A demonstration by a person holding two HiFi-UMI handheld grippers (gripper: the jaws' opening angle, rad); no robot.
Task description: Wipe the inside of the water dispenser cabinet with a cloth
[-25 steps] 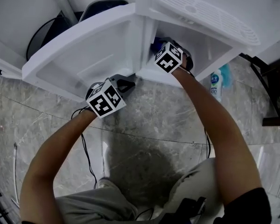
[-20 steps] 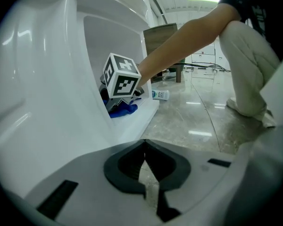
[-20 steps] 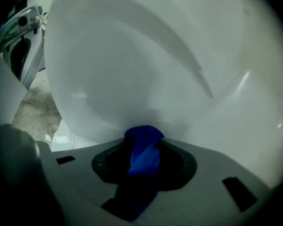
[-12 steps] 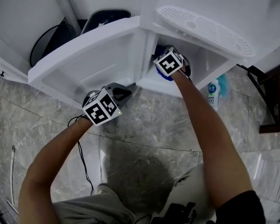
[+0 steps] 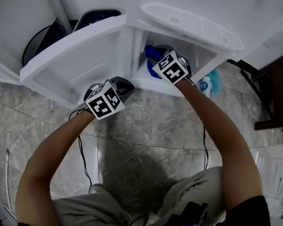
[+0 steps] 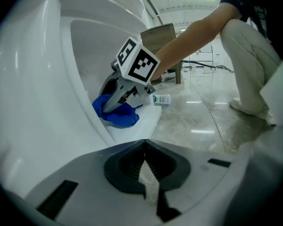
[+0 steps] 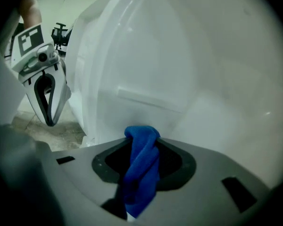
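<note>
Grey stone floor (image 5: 151, 121) lies under you. Your right tongs (image 7: 142, 142) squeeze the blue cloth (image 6: 114, 115) inside the white cabinet (image 7: 146, 65). Your left tongs (image 6: 145, 161) are shut tight, empty, by its open door (image 5: 75, 55).

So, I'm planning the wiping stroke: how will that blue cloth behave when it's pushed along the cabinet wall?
Probably floppy: the blue cloth sits twisted and bunched in the right gripper. On the smooth white cabinet wall it may slide easily and crumple rather than stay flat.
</note>
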